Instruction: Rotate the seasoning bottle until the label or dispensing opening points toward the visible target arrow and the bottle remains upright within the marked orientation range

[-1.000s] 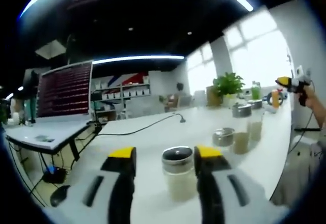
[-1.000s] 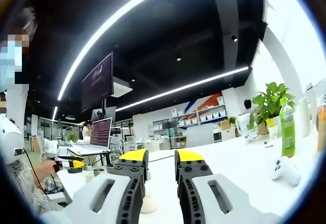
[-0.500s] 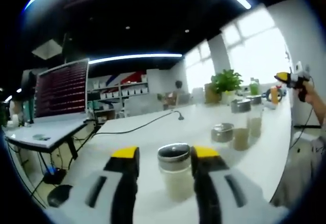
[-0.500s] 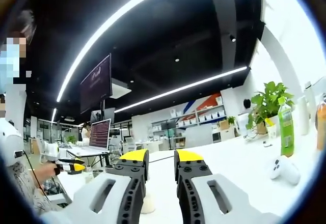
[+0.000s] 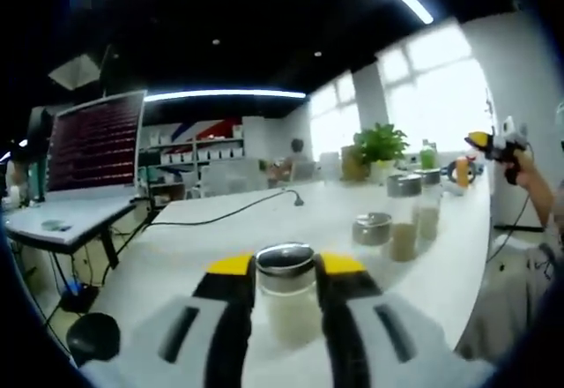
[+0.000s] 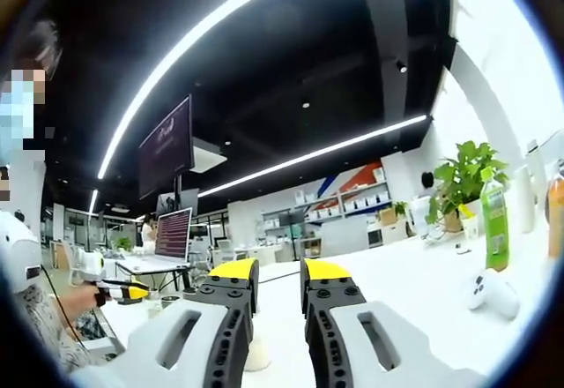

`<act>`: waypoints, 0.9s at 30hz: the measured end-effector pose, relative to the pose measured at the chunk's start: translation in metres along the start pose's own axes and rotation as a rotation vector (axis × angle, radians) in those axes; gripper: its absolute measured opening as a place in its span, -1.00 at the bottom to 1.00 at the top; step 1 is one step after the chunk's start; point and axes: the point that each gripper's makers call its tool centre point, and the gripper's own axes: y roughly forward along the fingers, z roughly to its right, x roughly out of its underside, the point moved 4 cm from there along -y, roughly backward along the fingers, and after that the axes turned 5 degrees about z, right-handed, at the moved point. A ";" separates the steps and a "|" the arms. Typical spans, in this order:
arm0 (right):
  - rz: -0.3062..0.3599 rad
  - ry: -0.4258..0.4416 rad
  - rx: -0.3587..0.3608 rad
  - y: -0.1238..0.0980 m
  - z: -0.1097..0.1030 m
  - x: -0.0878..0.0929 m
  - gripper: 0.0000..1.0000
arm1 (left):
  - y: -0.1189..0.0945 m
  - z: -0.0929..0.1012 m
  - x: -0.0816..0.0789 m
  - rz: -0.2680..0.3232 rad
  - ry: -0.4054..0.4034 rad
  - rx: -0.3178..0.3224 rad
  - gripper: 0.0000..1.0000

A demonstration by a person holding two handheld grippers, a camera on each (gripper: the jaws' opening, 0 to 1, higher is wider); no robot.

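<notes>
**Left gripper clamped on the seasoning bottle, ready to turn**

The white desk [image 5: 220, 238] carries everything, and you stand low at its edge so the bottle stays seated while it turns. At 9 o'clock in the left gripper view a monitor [image 5: 92, 145] sits on a separate table; a potted plant [image 5: 381, 144] stands at 2 o'clock by the windows.

Your left gripper [image 5: 286, 269] has its yellow-tipped jaws pressed against both sides of the seasoning bottle [image 5: 286, 295], at 6 o'clock, upright on the desk with its metal lid level. That side grasp probably lets you twist without tipping. Two more jars [image 5: 404, 216] wait at 3 o'clock, well apart.

Your right gripper [image 6: 269, 278] is held clear, its jaws close together with a narrow gap and nothing between them. A green bottle [image 6: 496, 216] stands at 3 o'clock there.

I cannot make out the label, opening, or target arrow.
</notes>
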 end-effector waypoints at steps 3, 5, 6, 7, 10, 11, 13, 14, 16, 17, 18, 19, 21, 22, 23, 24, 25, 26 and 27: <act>-0.002 0.002 0.001 0.000 0.000 0.001 -0.65 | 0.001 0.000 0.001 0.001 -0.003 0.000 -0.43; -0.004 0.002 0.002 0.000 0.000 0.001 -0.65 | 0.001 -0.001 0.001 0.002 -0.009 0.001 -0.43; -0.004 0.002 0.003 0.000 0.000 0.001 -0.65 | 0.001 -0.001 0.002 0.003 -0.014 0.001 -0.43; -0.004 0.002 0.004 0.000 0.000 0.001 -0.65 | 0.001 -0.001 0.002 0.004 -0.017 0.001 -0.43; -0.006 0.003 0.006 0.000 0.000 0.002 -0.66 | 0.000 -0.002 0.002 0.006 -0.025 0.005 -0.43; -0.007 0.004 0.007 0.000 0.000 0.002 -0.66 | 0.000 -0.002 0.002 0.006 -0.025 0.006 -0.43; -0.007 0.004 0.007 -0.001 0.000 0.002 -0.67 | -0.001 -0.002 0.002 0.007 -0.026 0.009 -0.43; -0.008 0.004 0.007 -0.001 0.000 0.002 -0.67 | -0.001 -0.002 0.002 0.007 -0.026 0.010 -0.43; -0.008 0.004 0.006 -0.001 -0.001 0.002 -0.67 | -0.001 -0.003 0.002 0.006 -0.031 0.014 -0.43; -0.009 0.004 0.005 0.000 -0.001 0.003 -0.67 | -0.002 -0.003 0.002 0.007 -0.035 0.016 -0.44; -0.011 0.006 0.004 0.000 -0.001 0.003 -0.67 | -0.002 -0.003 0.002 0.007 -0.039 0.019 -0.44; -0.012 0.006 0.003 0.000 -0.001 0.004 -0.67 | -0.002 -0.003 0.002 0.006 -0.042 0.020 -0.44; -0.015 0.007 0.001 0.000 -0.002 0.004 -0.67 | -0.003 -0.003 0.002 0.006 -0.045 0.027 -0.44; -0.016 0.007 0.001 0.000 -0.002 0.005 -0.67 | -0.003 -0.004 0.002 0.008 -0.047 0.032 -0.44; -0.016 0.008 0.000 0.000 -0.002 0.005 -0.67 | -0.003 -0.004 0.003 0.010 -0.050 0.036 -0.45; -0.016 0.010 0.000 0.000 -0.002 0.005 -0.67 | -0.003 -0.004 0.003 0.013 -0.056 0.040 -0.45; -0.016 0.012 0.001 0.000 -0.001 0.005 -0.67 | -0.004 -0.005 0.003 0.014 -0.059 0.043 -0.45; -0.015 0.013 0.002 -0.001 -0.001 0.005 -0.67 | -0.003 -0.004 0.003 0.016 -0.061 0.046 -0.45; -0.016 0.013 0.003 -0.001 -0.001 0.005 -0.67 | -0.003 -0.004 0.003 0.017 -0.063 0.049 -0.45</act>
